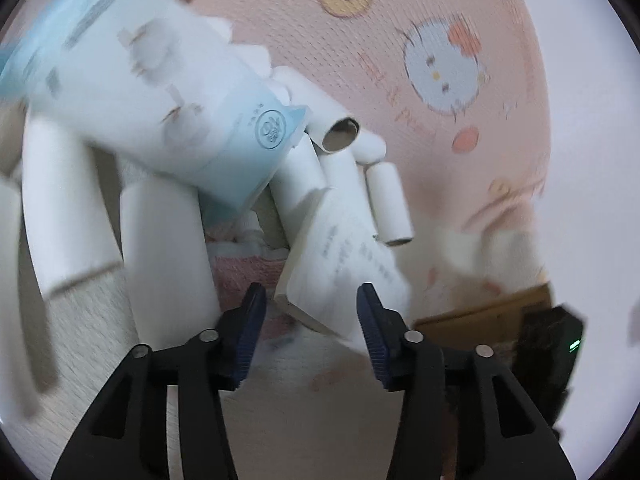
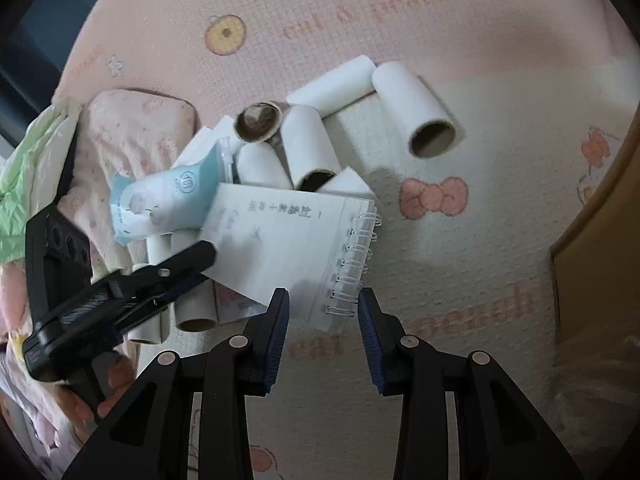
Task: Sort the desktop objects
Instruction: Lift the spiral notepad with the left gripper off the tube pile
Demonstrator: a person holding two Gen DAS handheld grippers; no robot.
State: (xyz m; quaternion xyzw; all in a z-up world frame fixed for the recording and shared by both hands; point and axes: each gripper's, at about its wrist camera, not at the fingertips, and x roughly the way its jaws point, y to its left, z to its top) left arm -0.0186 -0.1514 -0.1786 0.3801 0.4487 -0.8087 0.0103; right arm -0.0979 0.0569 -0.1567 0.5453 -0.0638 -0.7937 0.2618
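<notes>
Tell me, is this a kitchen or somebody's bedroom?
Most likely a bedroom or a child's play corner, not a kitchen. Everything lies on a soft pink cartoon-cat blanket, beside a small pink pillow and green bedding. Cardboard tubes and a spiral notebook are piled on it.

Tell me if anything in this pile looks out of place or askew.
The spiral notebook lies tilted, propped on the white paper tubes rather than flat on the pink mat. A blue-and-white tissue pack also rests crookedly across the tubes. The tubes lie scattered at all angles.
</notes>
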